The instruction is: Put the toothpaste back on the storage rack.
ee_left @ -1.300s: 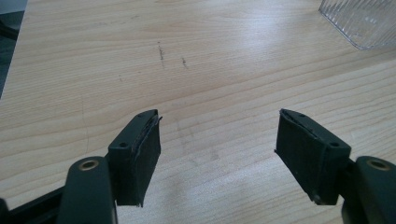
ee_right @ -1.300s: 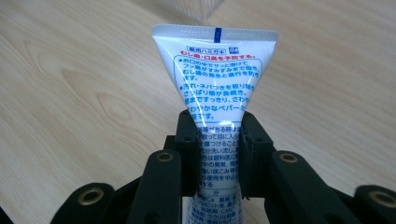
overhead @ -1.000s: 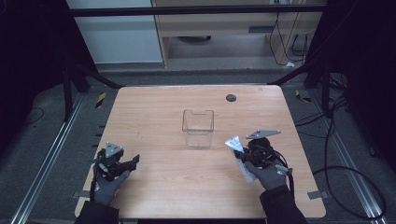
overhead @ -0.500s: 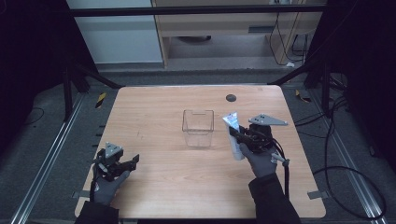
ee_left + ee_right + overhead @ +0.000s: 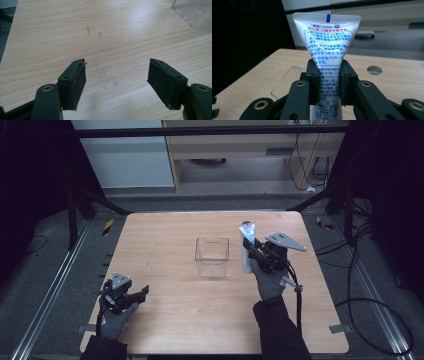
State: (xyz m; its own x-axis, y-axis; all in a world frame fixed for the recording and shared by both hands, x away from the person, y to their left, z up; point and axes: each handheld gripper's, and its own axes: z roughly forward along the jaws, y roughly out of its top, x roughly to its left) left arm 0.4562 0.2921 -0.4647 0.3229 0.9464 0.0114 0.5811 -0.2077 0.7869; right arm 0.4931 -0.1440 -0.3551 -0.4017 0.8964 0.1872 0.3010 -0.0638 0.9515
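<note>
A dark room with grey floor and cabinets at the back surrounds a light wooden bench [image 5: 170, 320], which has a small round hole [image 5: 374, 69] near its far edge. A clear plastic box [image 5: 212, 257] stands open-topped near the middle of the bench.

The right hand-held gripper [image 5: 329, 82] is clamped on a white tube [image 5: 327, 47] with blue and red print. Its 2 jaws press on the tube's narrower lower part from either side, and the flat crimped end rises well above them. In the high view the tube [image 5: 246, 245] stands nearly upright, held off the bench just to the right of the clear box and near its right wall, with the right hand-held gripper [image 5: 252, 254] at its lower half and the gloved hand [image 5: 269, 282] behind it. In the right gripper view, the box rim shows below and to the left of the jaws.

The left hand-held gripper [image 5: 141, 292] sits low at the near left corner of the bench, well apart from the box and the tube. Its jaws stand wide apart with bare wood between them, as the left gripper view [image 5: 116, 82] shows, and a corner of the clear box [image 5: 193, 12] lies far ahead to the right.
</note>
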